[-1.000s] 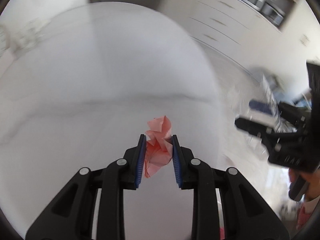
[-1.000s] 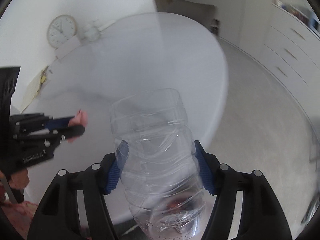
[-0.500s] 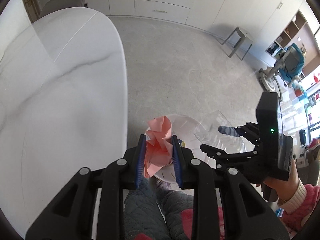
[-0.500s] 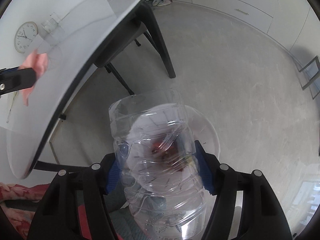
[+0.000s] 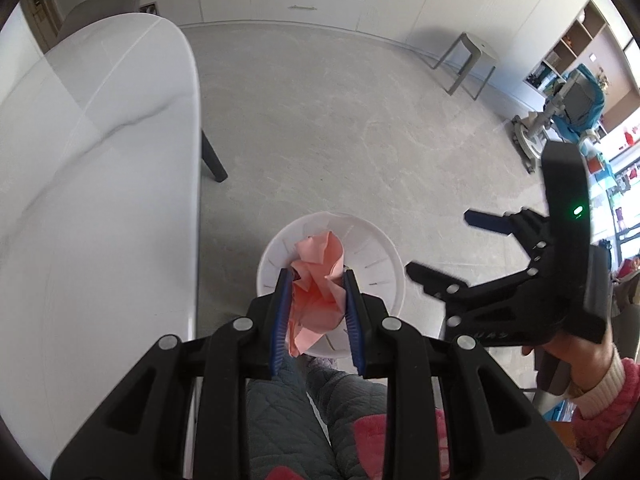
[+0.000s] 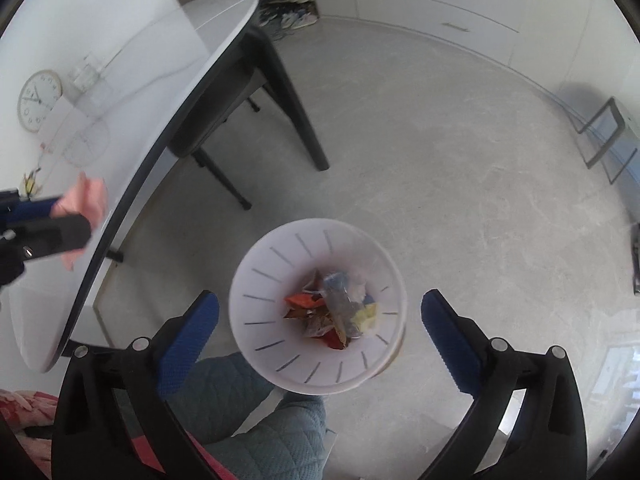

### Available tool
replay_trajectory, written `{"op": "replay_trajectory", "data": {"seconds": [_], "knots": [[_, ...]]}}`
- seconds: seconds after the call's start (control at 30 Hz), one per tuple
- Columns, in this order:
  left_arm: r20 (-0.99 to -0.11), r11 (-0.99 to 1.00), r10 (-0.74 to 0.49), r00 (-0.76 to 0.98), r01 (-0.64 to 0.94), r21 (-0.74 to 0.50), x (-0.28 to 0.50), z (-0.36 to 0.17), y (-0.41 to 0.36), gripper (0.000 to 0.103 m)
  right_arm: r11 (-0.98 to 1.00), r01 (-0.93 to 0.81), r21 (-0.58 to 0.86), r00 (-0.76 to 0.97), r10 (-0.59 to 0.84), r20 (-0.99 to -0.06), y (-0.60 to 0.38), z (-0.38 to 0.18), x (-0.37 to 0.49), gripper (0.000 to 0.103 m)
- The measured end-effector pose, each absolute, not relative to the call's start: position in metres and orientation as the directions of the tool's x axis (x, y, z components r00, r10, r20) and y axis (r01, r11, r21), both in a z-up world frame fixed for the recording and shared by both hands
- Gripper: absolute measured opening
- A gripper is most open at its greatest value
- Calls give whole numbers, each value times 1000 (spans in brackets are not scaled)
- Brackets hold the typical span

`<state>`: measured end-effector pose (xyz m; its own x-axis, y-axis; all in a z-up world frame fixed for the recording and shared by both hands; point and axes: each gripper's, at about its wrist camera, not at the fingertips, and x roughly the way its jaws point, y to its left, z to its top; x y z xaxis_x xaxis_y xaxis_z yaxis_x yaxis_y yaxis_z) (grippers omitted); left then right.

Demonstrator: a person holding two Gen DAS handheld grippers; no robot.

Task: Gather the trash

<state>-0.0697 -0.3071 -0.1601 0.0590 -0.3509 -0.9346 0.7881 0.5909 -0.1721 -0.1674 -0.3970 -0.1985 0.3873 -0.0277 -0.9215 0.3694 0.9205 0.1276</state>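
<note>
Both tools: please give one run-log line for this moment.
left tool: grips pink paper | right tool: opening, empty | below: white bin

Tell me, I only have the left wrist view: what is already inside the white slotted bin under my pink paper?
Observer: Colourful wrappers and a clear plastic bottle lie at the bottom of the white slotted plastic bin.
Operator: Are the right tongs carrying anything?
Observer: No, the right tongs are opening above the bin with nothing between them.
Operator: Is the paper over the bin from that side?
Observer: The crumpled pink paper in the left tongs appears left of the bin, against the white table.
</note>
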Motion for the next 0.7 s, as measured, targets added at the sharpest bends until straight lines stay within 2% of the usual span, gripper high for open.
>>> {"op": "replay_trajectory", "data": {"seconds": [0.07, 0.1, 0.13, 0.17, 0.2, 0.3, 0.7], "knots": [[-937, 573, -349, 35, 799, -183, -76, -164, -313, 34, 914, 393, 103, 391, -65, -918, -406, -189, -175, 100], [-938, 558, -348, 12, 806, -196, -78, -167, -318, 46, 911, 401, 98, 394, -75, -916, -412, -186, -179, 100], [-939, 551, -344, -3, 809, -204, -81, -169, -321, 65, 907, 412, 92, 398, -88, -913, -418, -183, -184, 100], [-941, 549, -338, -11, 810, -206, -83, -171, -323, 73, 900, 428, 87, 401, -103, -910, -425, -177, -190, 100], [-942, 545, -336, -11, 813, -204, -85, -172, -326, 79, 895, 438, 86, 402, -109, -909, -429, -175, -193, 100], [-948, 528, -318, -6, 830, -183, -91, -172, -332, 90, 874, 475, 96, 413, -125, -902, -441, -170, -205, 100], [-946, 574, -321, 50, 804, -153, -88, -157, -329, 93, 885, 453, 109, 435, -113, -893, -439, -166, -203, 100]]}}
